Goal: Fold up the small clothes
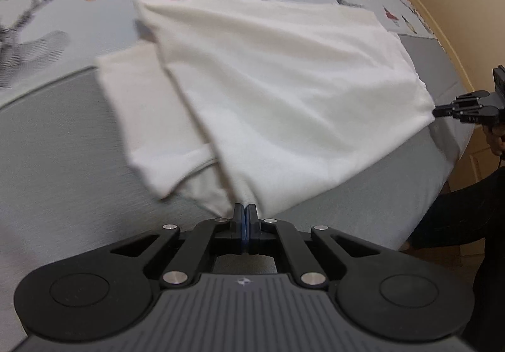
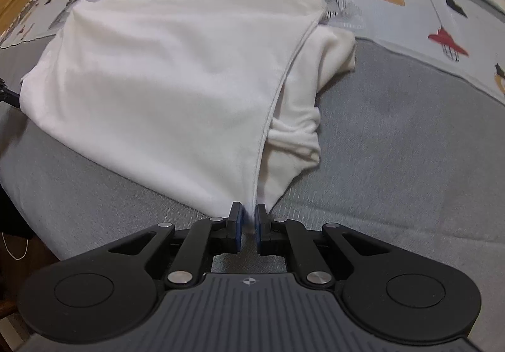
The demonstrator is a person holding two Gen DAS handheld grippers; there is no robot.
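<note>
Now white garment (image 1: 268, 83) stretches between both grippers

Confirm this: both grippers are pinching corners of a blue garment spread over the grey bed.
Wrong on colour. The garment is white, not blue, as the right wrist view shows. Both the left gripper and the right gripper do pinch its corners over the grey bed.

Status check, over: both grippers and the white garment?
Left gripper shut on white garment corner. Right gripper shut on another corner. Garment partly lifted off grey bed cover. Nothing in the way.

Bedroom: bed (image 2: 394, 146) with patterned bedspread (image 2: 410, 4)
</note>
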